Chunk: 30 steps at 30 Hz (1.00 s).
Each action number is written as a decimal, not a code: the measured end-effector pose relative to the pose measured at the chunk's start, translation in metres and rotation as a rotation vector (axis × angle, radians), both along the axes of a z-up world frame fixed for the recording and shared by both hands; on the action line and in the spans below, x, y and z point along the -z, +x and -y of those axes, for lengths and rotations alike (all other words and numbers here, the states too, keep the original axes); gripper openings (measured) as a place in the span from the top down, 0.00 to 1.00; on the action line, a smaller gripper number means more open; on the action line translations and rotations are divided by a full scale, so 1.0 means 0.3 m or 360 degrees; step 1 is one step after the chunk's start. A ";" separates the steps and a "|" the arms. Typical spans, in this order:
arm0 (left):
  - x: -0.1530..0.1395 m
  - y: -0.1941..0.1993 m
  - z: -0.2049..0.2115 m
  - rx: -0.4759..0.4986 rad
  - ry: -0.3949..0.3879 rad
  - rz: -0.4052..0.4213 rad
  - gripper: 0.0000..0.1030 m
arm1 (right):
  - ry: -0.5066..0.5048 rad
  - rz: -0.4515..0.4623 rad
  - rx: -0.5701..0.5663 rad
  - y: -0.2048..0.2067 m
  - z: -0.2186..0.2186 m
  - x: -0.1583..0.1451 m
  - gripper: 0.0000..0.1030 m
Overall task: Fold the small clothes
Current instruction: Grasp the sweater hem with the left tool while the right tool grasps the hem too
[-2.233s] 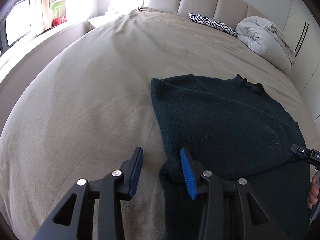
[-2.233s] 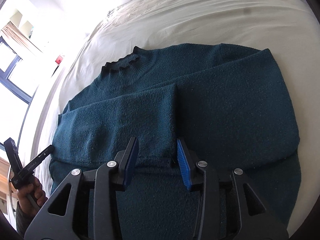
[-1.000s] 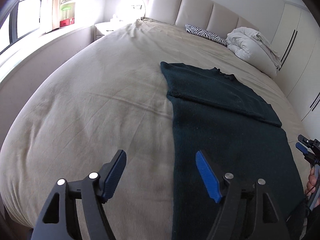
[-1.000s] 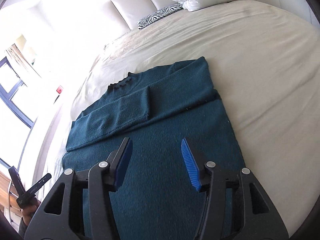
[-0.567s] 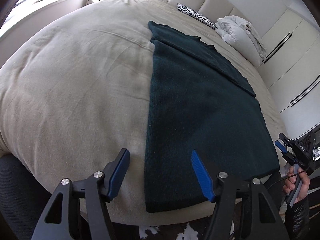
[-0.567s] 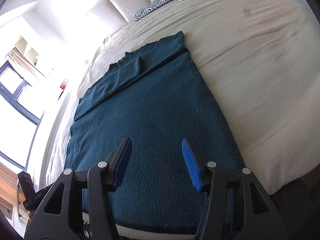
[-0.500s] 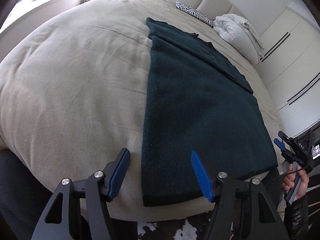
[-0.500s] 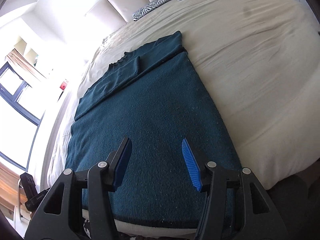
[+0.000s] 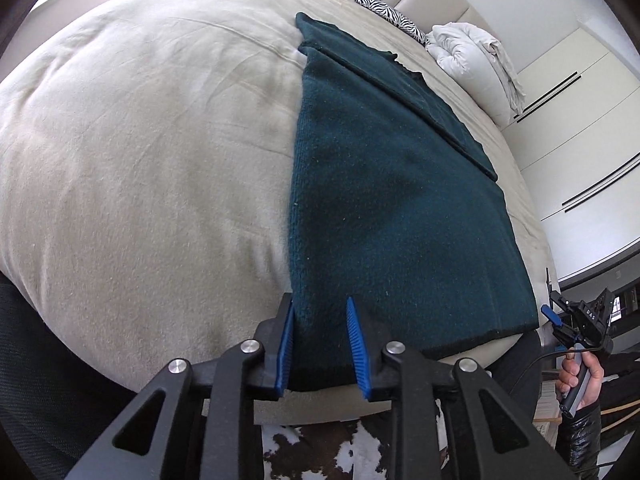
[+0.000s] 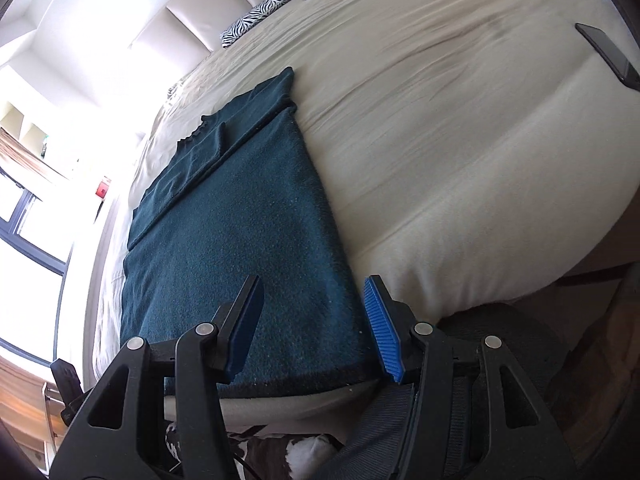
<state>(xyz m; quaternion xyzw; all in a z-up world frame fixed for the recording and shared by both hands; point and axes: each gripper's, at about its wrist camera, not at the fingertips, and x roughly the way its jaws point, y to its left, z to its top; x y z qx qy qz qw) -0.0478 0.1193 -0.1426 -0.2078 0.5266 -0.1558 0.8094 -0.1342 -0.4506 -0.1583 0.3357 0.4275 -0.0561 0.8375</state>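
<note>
The sweater [image 9: 384,200] lies flat on the bed [image 9: 140,140], dark teal, its length running from the foot edge toward the headboard [image 10: 192,12]; both sleeves are folded across the chest near the collar, and the hem sits right at the bed's near edge. The left gripper [image 9: 320,340] is at the hem's left corner with its blue pads a moderate gap apart — the corner of the knit lies between them, the left pad against the sweater's side edge, not yet pinched. The right gripper [image 10: 316,328] is at the hem's right corner, spread wide, its right pad just past the sweater's side edge and its left pad over the fabric; nothing is gripped. In the left view the right gripper shows small at the far right, held in a hand [image 9: 580,380]. A zebra pillow [image 9: 388,12] and a white duvet [image 9: 476,60] lie by the headboard, a phone [image 10: 608,56] rests on the bed's right side, and a cowhide rug [image 9: 340,452] shows below the bed.
</note>
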 end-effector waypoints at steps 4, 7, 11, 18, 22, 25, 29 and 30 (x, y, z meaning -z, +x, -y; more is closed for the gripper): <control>0.001 0.002 -0.017 -0.0013 -0.0028 -0.0011 0.73 | 0.0097 -0.0090 0.0043 -0.047 0.052 0.041 0.51; 0.001 0.001 -0.018 -0.0017 0.0006 -0.0019 0.84 | 0.0152 -0.0177 0.0030 -0.048 0.050 0.094 0.51; -0.001 0.002 -0.017 -0.0019 0.0009 -0.0043 0.91 | 0.0158 -0.0224 0.0011 -0.031 0.020 0.136 0.49; -0.015 0.004 -0.005 0.0037 0.0075 -0.0038 0.93 | 0.0173 -0.0256 -0.0031 -0.022 0.005 0.124 0.67; -0.031 0.012 -0.005 0.0062 0.0096 -0.0033 0.93 | 0.0150 -0.0259 -0.0086 -0.013 -0.016 0.113 0.83; -0.044 0.014 -0.009 0.0082 0.0110 -0.0011 0.93 | 0.0150 -0.0243 -0.0111 -0.013 -0.023 0.097 0.92; -0.079 0.015 -0.019 0.0091 0.0064 0.0030 0.94 | 0.0190 -0.0175 -0.0124 -0.018 -0.016 0.066 0.94; -0.091 0.016 -0.026 0.0083 0.0035 0.0039 0.94 | 0.0215 -0.0149 -0.0120 -0.018 -0.014 0.056 0.94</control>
